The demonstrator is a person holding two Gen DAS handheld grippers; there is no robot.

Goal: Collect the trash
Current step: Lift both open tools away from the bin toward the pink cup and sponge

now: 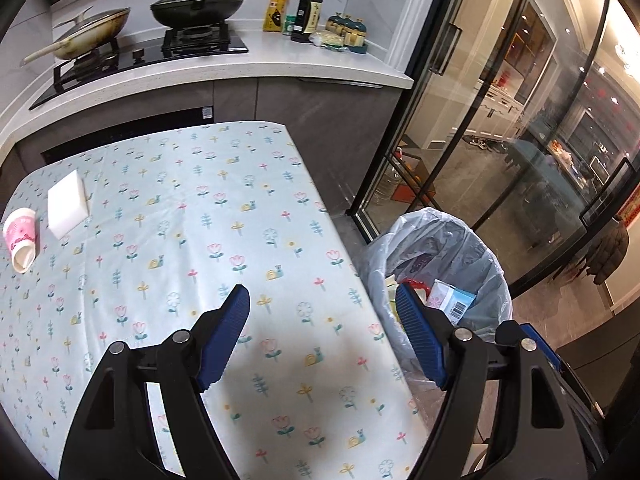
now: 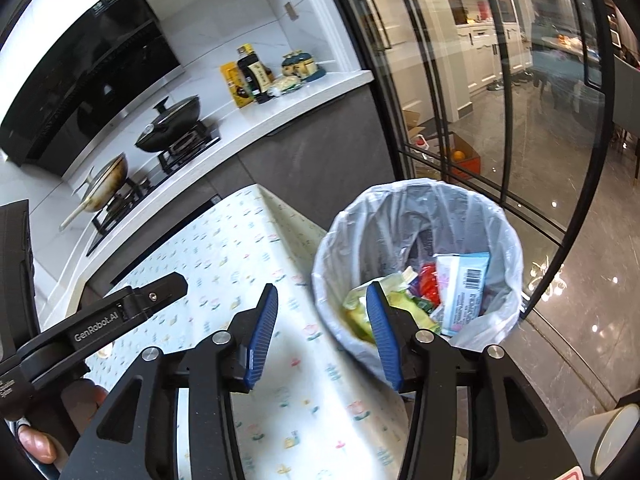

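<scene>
Each claw, left claw (image 1: 322,332) and right claw (image 2: 322,330), has black angular arms, round silver screws at the pivots and ribbed blue pads (image 2: 262,336). One black arm carries white "GenRobot.AI" lettering (image 2: 96,330).

Lighting: bright, even, indoor. Glare: ceiling-light reflections on the glass door (image 1: 520,128) and glossy floor (image 2: 560,280) beside it. Shadows: soft. Focus: sharp centrally. Distortion: strong fisheye bending, dark vignette at edges.
</scene>
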